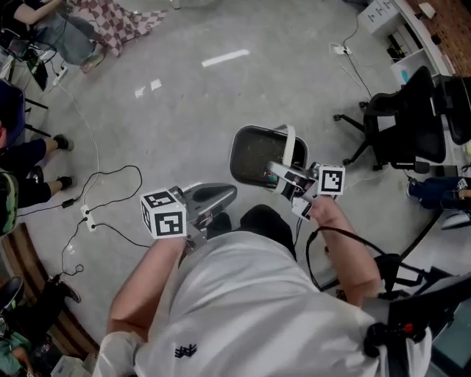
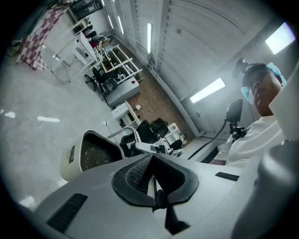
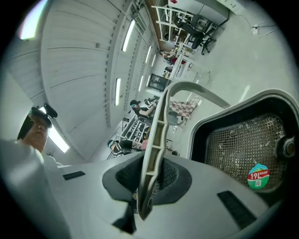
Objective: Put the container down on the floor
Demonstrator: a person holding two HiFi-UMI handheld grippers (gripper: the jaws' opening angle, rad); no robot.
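The container (image 1: 256, 156) is a pale bin with a dark mesh inside and a white bail handle (image 1: 289, 143). It hangs just above the grey floor in front of the person. My right gripper (image 1: 288, 179) is shut on that handle; in the right gripper view the handle (image 3: 158, 135) runs up between the pads of my right gripper (image 3: 148, 179), with the bin's rim (image 3: 202, 125) to the right. My left gripper (image 1: 215, 199) is held apart, to the left of the bin, shut with nothing in it. From the left gripper view, my left gripper (image 2: 154, 184) faces the container (image 2: 74, 158).
A black office chair (image 1: 408, 118) stands at the right. Cables and a power strip (image 1: 88, 217) lie on the floor at the left. People's legs (image 1: 29, 158) show at the left edge, and a checkered cloth (image 1: 110, 18) lies at the top left.
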